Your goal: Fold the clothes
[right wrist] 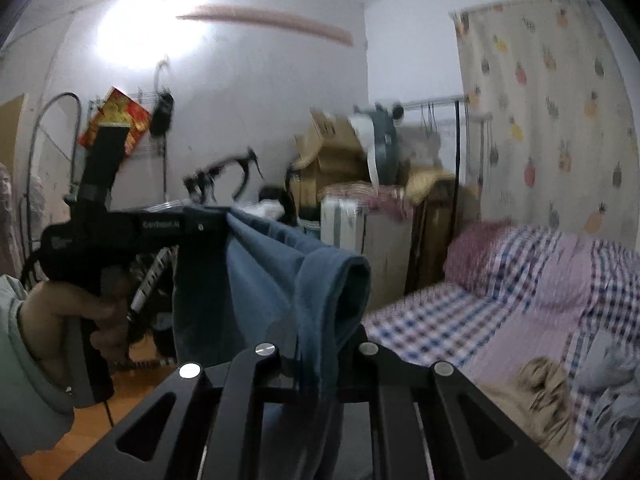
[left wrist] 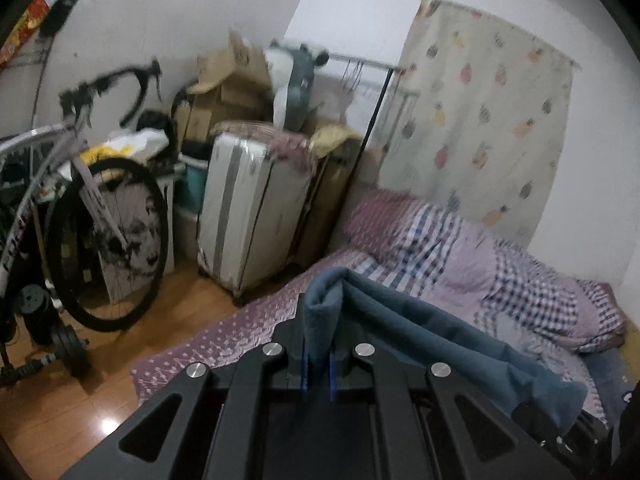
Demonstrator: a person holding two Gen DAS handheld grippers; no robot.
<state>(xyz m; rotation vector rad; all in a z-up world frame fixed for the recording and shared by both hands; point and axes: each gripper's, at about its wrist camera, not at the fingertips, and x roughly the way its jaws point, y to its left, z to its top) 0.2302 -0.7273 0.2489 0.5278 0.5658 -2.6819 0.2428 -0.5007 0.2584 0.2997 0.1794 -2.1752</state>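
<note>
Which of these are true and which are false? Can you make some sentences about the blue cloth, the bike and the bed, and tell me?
1. Both tools pinch the blue cloth. True: the left tool and the right tool are each shut on it.
2. The blue cloth lies flat on the floor. False: it hangs in the air between the two tools.
3. A bike stands on the wooden floor. True.
4. The bed has a plain green cover. False: the cover is purple with dots, with checked bedding on it.
5. The curtain is plain black. False: it is cream with fruit pictures.
</note>
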